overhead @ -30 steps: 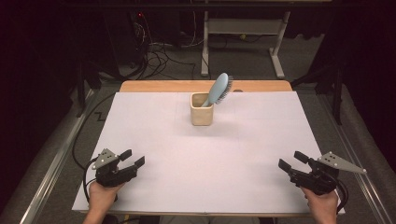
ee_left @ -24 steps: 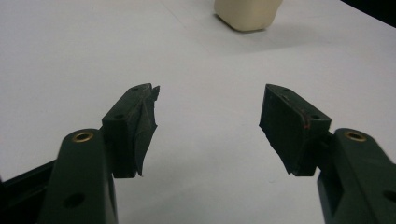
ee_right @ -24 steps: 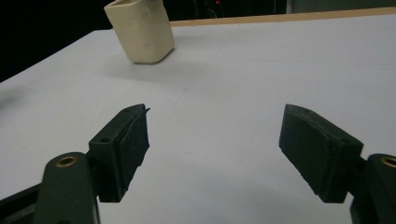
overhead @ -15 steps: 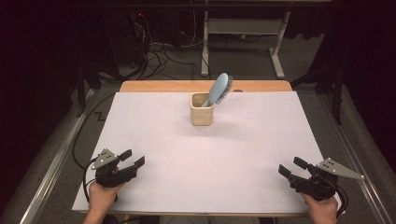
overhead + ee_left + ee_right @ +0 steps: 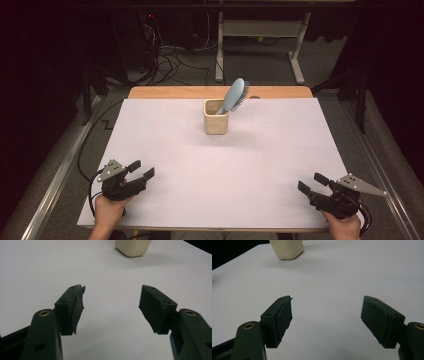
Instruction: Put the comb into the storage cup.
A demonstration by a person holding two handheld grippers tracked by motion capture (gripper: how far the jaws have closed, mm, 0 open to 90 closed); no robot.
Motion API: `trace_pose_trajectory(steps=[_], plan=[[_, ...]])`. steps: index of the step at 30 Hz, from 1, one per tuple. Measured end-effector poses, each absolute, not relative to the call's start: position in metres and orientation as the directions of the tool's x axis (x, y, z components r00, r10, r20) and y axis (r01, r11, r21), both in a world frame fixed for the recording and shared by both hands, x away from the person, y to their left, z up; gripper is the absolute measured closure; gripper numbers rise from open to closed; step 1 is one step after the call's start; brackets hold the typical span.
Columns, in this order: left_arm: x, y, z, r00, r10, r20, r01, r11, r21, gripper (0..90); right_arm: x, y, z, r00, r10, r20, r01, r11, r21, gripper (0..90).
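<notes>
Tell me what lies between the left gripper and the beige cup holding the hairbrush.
Nothing: in the high view, only bare white table separates the left gripper from the cup with the hairbrush.

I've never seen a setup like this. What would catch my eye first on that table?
Probably the pale blue hairbrush, standing tilted in a cream cup toward the far side of the white table. Next, the two black claws at the near corners, each held in a hand: the left claw and the right claw, both open with nothing between the jaws.
</notes>
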State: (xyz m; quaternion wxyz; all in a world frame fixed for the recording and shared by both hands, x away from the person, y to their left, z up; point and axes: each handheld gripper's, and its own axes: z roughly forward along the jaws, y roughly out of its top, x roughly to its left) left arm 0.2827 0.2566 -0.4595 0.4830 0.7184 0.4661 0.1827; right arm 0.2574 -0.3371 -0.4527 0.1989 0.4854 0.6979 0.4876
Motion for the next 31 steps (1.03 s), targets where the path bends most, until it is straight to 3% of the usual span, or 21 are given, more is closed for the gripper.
trace_pose_trajectory(steps=[31], plan=[[0.2832, 0.2555, -0.4597, 0.501, 0.848, -0.170, 0.494, -0.119, 0.861, 36.2, 0.2575, -0.3312, -0.4604, -0.446, 0.881, 0.157, 0.497, 0.098, 0.862, 25.7]])
